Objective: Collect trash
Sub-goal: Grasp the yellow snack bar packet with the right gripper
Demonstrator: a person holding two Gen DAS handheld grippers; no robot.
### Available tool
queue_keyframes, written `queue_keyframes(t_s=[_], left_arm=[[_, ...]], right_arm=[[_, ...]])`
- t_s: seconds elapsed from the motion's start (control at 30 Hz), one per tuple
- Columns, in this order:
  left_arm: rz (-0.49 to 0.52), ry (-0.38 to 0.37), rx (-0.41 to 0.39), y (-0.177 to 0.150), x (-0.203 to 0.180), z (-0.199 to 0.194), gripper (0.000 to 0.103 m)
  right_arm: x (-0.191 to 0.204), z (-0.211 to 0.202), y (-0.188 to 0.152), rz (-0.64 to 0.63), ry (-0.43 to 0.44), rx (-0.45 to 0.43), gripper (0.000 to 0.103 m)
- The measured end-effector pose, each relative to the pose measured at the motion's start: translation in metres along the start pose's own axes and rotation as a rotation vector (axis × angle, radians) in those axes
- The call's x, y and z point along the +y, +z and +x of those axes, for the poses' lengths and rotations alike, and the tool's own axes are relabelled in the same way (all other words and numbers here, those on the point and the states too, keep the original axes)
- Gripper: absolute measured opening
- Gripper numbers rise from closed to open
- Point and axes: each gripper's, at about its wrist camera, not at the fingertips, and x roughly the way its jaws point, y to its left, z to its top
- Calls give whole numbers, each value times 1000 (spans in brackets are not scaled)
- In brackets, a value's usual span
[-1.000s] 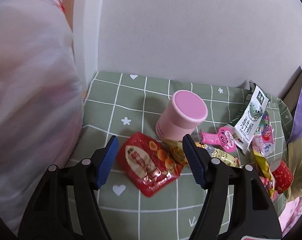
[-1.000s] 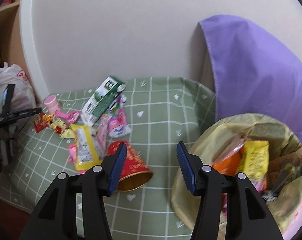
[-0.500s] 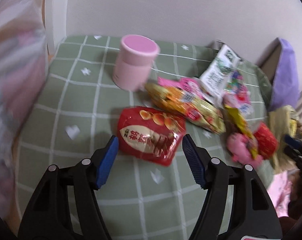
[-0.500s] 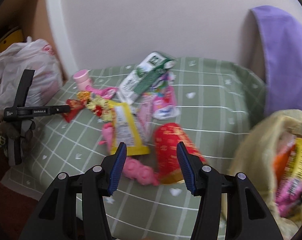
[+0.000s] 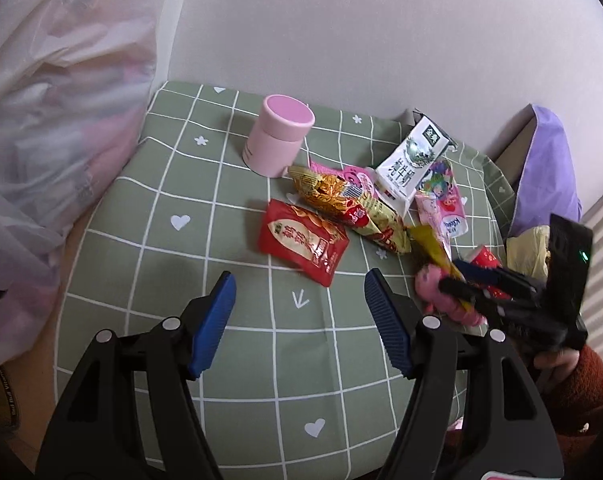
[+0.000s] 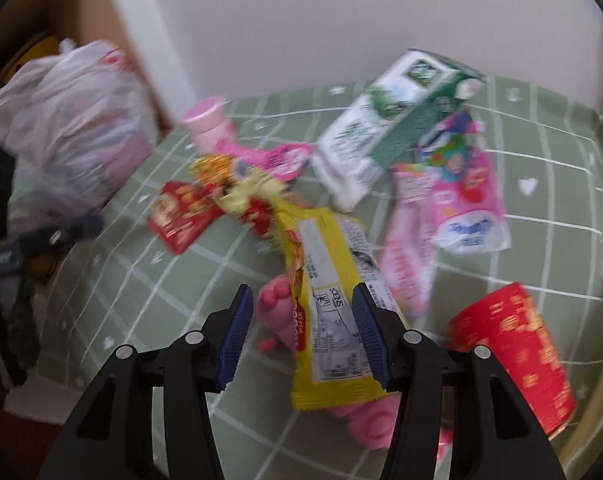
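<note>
Trash lies on a green checked tablecloth. My left gripper is open and empty, just short of a red snack packet. Beyond it lie a gold and red wrapper, a milk carton and a pink cup. My right gripper is open, its fingers on either side of a yellow wafer wrapper that lies over a pink toy. A red paper cup lies to its right. The right gripper also shows in the left wrist view.
A white plastic bag bulges at the table's left edge. A yellowish trash bag and a purple cloth are at the right. A white wall runs behind the table. Pink packets lie by the carton.
My left gripper has pulled back from the red packet and lifted. My right gripper has swung left from the trash bag and dropped onto the yellow wrapper.
</note>
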Motion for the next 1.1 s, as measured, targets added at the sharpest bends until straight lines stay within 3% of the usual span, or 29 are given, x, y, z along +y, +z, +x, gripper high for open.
queue_keyframes(t_s=[0.2,0.33,0.5,0.6,0.8,0.87,0.9,1.03,1.1], left_arm=[[12,-13,-2,1,-4,-1,63],[-5,-17,7,2,-1,3,63],[-19,-13,-10,2,2,-1,63],[-30,-12,-16,3,4,-1,63],[-40,-6,-21,3,4,-3,63],[-41,-2,-24,2,5,-4,63],[-42,1,-23,2,5,-4,63],[-45,10,-20,0,5,-2,63],[-48,5,-13,-1,5,-1,67]], right_arm=[[1,-21,-3,-13,35,-68,49],[-16,-15,-1,28,33,-43,49],[-9,-44,9,11,137,-128,49],[-7,-48,11,-9,93,-151,49],[-21,-4,4,43,39,-9,47],[-20,1,-3,49,54,7,45],[-20,2,-6,52,50,13,35],[-23,-6,-12,77,65,9,30],[-21,-20,-12,53,32,-23,28]])
